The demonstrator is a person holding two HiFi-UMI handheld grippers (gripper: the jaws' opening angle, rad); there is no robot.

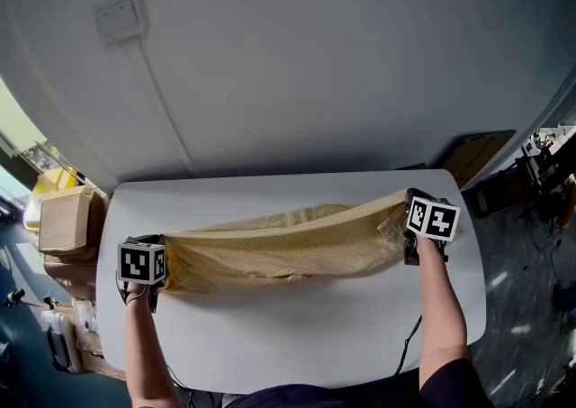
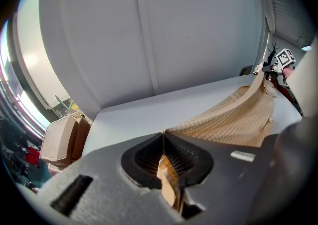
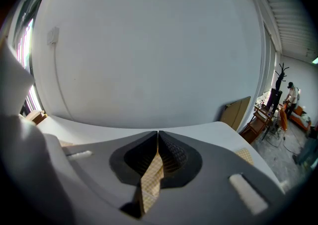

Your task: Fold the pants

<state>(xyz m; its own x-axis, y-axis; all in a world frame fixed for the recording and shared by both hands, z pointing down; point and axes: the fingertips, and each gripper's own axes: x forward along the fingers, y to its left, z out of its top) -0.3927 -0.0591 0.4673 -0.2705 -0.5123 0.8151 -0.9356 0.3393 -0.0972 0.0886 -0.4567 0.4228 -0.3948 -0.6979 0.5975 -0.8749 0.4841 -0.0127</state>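
The tan checked pants (image 1: 288, 242) hang stretched in a long band above the white table (image 1: 297, 334), held at both ends. My left gripper (image 1: 155, 264) is shut on the left end; in the left gripper view the cloth (image 2: 233, 119) runs from the closed jaws (image 2: 164, 137) toward the other gripper (image 2: 278, 65). My right gripper (image 1: 409, 217) is shut on the right end near the table's far right corner. A strip of checked fabric (image 3: 149, 182) is pinched between its jaws in the right gripper view.
A grey wall (image 1: 297, 64) with a white socket box (image 1: 121, 17) and a cable rises behind the table. Cardboard boxes (image 1: 65, 222) stand at the left on the floor. A brown board (image 1: 472, 156) leans at the right, with clutter beyond it.
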